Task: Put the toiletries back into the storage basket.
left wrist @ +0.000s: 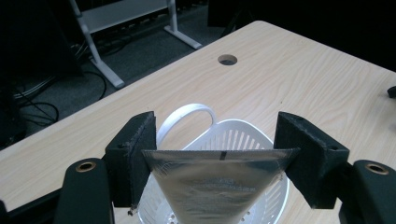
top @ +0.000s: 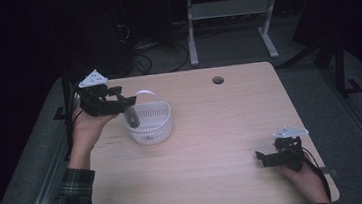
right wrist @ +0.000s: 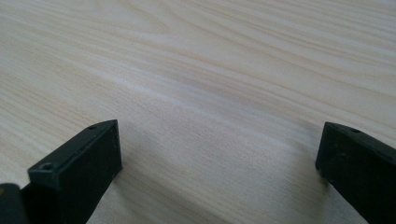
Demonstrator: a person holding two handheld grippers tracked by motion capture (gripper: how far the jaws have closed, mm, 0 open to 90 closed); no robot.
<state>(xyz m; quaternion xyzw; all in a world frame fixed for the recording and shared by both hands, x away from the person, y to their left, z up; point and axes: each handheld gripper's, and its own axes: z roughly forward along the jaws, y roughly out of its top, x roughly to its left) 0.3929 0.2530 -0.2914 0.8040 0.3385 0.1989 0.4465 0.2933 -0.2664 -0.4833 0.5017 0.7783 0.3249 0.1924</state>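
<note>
Table (top: 212, 129): basket (top: 149, 122) is set at left. Pouch (left wrist: 215, 179) is clamped across its top edge by left gripper (left wrist: 215, 156), hanging over basket. Right gripper (right wrist: 219, 163) is parked wide, empty. Risk: pouch could be snagged on the rim if released off-centre.

Both grippers are black. The left gripper (top: 128, 103) carries a grey three-cornered plate at its 11 o'clock end; the right gripper (top: 260, 157) has one at 1 o'clock, and a black cable loops off toward 4 o'clock. The jaws are blocky, with round holes. The left sleeve (top: 71, 203) is dark plaid.
</note>
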